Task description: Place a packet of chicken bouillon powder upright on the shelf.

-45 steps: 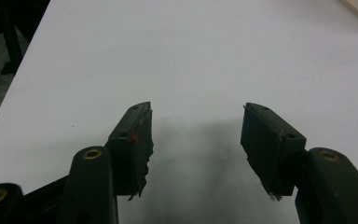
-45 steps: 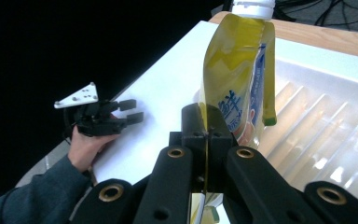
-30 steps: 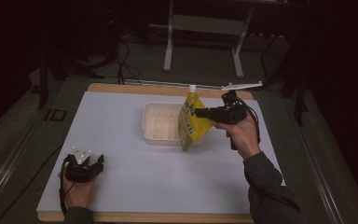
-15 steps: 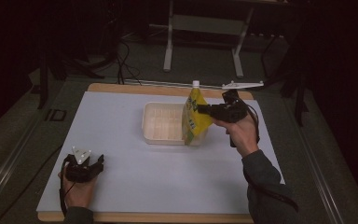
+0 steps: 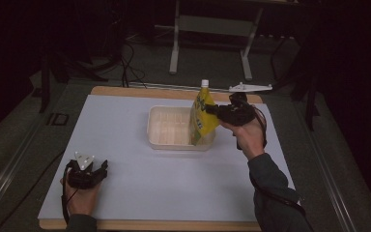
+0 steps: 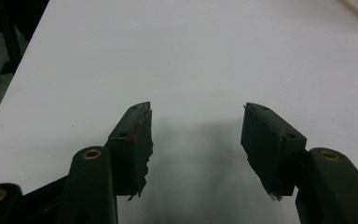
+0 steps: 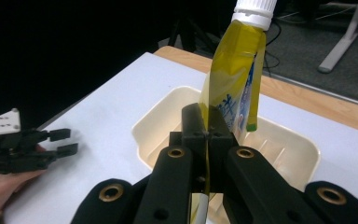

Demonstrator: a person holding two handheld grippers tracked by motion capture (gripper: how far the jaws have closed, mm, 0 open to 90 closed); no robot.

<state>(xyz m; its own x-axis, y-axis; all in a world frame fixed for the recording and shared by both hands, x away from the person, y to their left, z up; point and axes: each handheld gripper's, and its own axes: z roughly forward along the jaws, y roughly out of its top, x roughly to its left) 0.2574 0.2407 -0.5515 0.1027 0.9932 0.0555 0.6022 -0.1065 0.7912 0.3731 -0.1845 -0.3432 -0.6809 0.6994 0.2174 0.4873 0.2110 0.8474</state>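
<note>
Here, right claw (image 7: 207,135) pinching yellow pouch (image 7: 233,79)

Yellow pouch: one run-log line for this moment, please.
right gripper: shut on yellow pouch | over cream tray | left gripper: open, on table

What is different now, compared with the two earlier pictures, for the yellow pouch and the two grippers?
Very little has changed. The yellow pouch has shifted only slightly, if at all, and hangs upright over the right end of the cream tray. The right gripper stays shut on the pouch's edge. The left gripper rests open at the near left of the white table, as before. Nothing was let go.
</note>
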